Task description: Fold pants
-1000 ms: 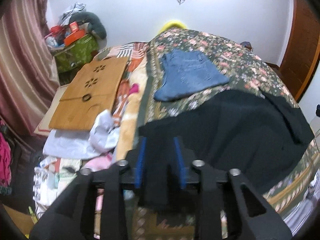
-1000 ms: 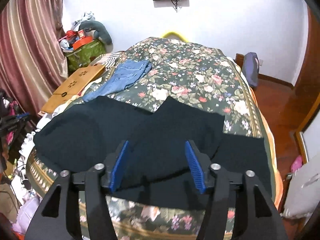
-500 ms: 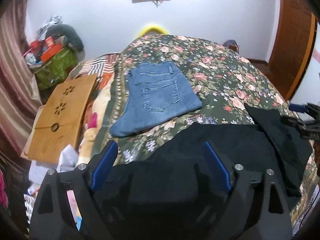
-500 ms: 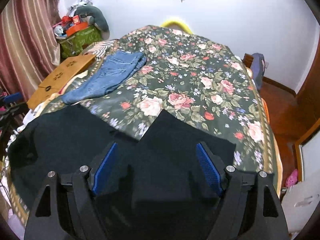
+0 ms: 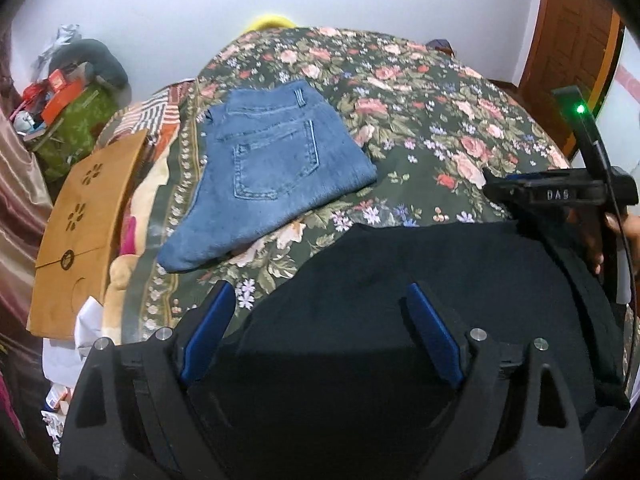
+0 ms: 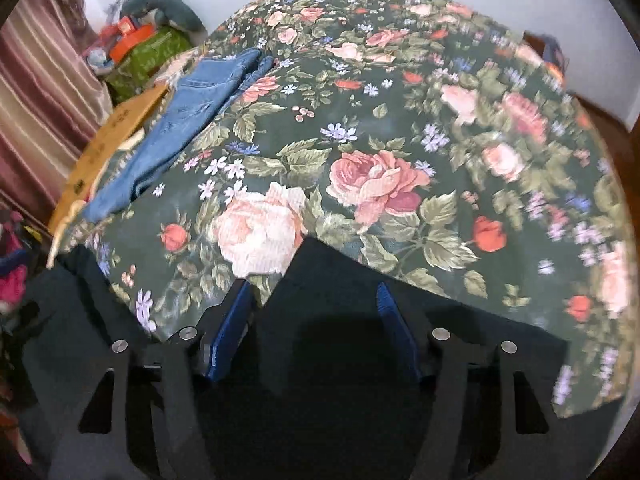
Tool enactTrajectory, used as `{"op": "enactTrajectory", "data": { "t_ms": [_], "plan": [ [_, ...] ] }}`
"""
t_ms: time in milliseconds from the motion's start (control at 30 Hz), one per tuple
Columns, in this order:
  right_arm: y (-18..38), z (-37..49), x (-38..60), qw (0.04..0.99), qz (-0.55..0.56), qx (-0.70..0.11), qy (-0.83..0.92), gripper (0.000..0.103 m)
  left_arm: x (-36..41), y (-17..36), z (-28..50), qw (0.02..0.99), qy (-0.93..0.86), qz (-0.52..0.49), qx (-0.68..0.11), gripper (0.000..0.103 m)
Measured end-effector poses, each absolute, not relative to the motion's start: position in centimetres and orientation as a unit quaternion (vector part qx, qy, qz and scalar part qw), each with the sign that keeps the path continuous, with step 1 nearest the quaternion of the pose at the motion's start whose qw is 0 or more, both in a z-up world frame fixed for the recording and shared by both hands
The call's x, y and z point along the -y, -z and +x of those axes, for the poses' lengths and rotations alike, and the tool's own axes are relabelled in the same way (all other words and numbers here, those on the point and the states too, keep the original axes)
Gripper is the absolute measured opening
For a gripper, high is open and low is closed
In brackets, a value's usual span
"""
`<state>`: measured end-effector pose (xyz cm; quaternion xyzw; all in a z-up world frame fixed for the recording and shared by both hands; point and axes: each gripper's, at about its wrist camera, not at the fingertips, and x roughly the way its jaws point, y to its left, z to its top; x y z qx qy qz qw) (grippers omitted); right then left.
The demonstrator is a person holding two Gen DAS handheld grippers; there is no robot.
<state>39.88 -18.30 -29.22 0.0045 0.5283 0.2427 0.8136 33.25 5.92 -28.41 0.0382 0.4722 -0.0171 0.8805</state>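
On floral bed (image 6: 380,128) | 1 black pants (image 5: 420,264) | 1 folded jeans (image 5: 272,172) | 2 tongs, left (image 5: 320,320) and right (image 6: 316,312), both spread

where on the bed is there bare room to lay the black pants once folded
Bare floral bedspread stretches from the black pants to the far wall, right of the folded jeans. The bed's left edge is crowded: jeans, a wooden board, loose clothes.

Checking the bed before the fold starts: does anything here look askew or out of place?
Nothing looks damaged or spilled. The black pants lie unevenly at the near edge of the bedspread, one part jutting up as a corner. The folded jeans lie at an angle near the left edge. Both grippers, left and right, are open above the pants.
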Motion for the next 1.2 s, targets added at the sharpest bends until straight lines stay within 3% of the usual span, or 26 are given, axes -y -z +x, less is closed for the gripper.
{"op": "enactTrajectory", "data": {
  "t_ms": [33,100,200,433,933,1067,1200],
  "plan": [
    [29.2,39.9,18.4,0.813,0.008,-0.528,-0.246,0.05,-5.9,28.7,33.4,0.879,0.017,0.037,-0.476,0.088],
    [29.1,39.9,18.6,0.811,0.011,-0.527,-0.254,0.025,-5.9,29.1,33.5,0.876,0.016,0.037,-0.481,0.088],
    [28.9,39.5,18.3,0.812,-0.007,-0.524,-0.257,0.016,-5.8,29.0,33.4,0.875,0.011,0.037,-0.483,0.088],
    [25.6,39.6,19.6,0.834,-0.008,-0.494,-0.245,0.013,-5.2,26.7,31.9,0.881,0.003,0.052,-0.471,0.088],
    [7.7,31.9,32.2,0.928,-0.026,-0.327,-0.179,0.013,1.5,25.2,27.8,0.87,0.024,0.081,-0.486,0.089],
    [6.8,29.3,35.6,0.934,-0.026,-0.317,-0.162,0.013,4.5,25.9,26.8,0.865,0.042,0.093,-0.491,0.089],
    [9.7,27.5,37.8,0.926,-0.03,-0.347,-0.145,0.013,7.4,27.2,26.5,0.856,0.064,0.099,-0.504,0.089]
  ]
}}
